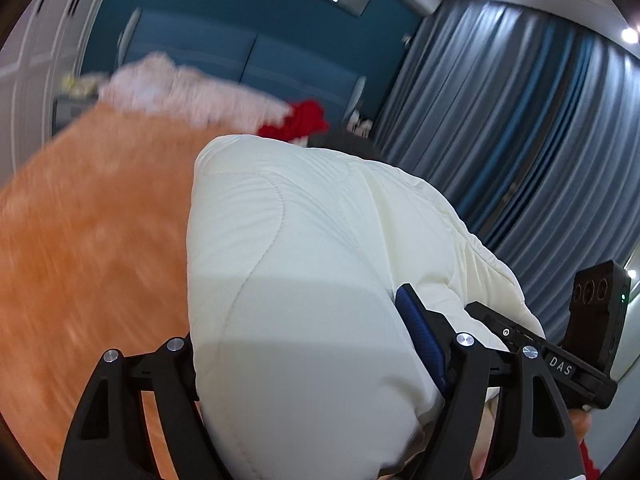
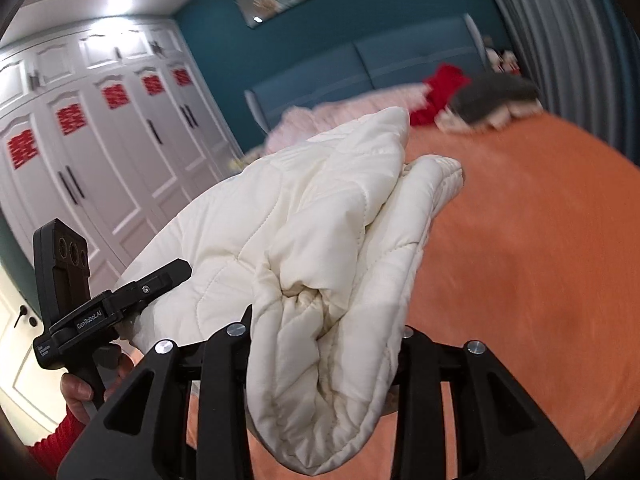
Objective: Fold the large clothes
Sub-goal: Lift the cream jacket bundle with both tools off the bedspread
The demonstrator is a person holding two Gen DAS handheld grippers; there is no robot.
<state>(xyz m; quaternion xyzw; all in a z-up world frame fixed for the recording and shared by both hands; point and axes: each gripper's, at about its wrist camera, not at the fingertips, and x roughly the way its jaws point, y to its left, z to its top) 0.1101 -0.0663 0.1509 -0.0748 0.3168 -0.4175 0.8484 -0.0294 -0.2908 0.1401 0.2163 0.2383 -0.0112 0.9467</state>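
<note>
A large cream quilted garment point(image 1: 304, 264) is held up between both grippers above an orange bed cover point(image 1: 92, 216). My left gripper point(image 1: 312, 360) is shut on one bunched end; a blue finger pad point(image 1: 420, 336) presses its right side. The other gripper point(image 1: 560, 356) shows at right, gripping the far part. In the right wrist view my right gripper point(image 2: 324, 344) is shut on a thick folded bundle of the garment point(image 2: 320, 248), which hangs over the orange cover point(image 2: 520, 260). The left gripper point(image 2: 120, 308) shows at left, held by a hand.
Pink bedding point(image 2: 340, 116), a red cloth point(image 2: 440, 92) and a grey and white pile point(image 2: 492, 100) lie at the bed's head by a blue headboard point(image 2: 360, 68). White wardrobes point(image 2: 100, 140) stand to one side, grey-blue curtains point(image 1: 520, 120) to the other.
</note>
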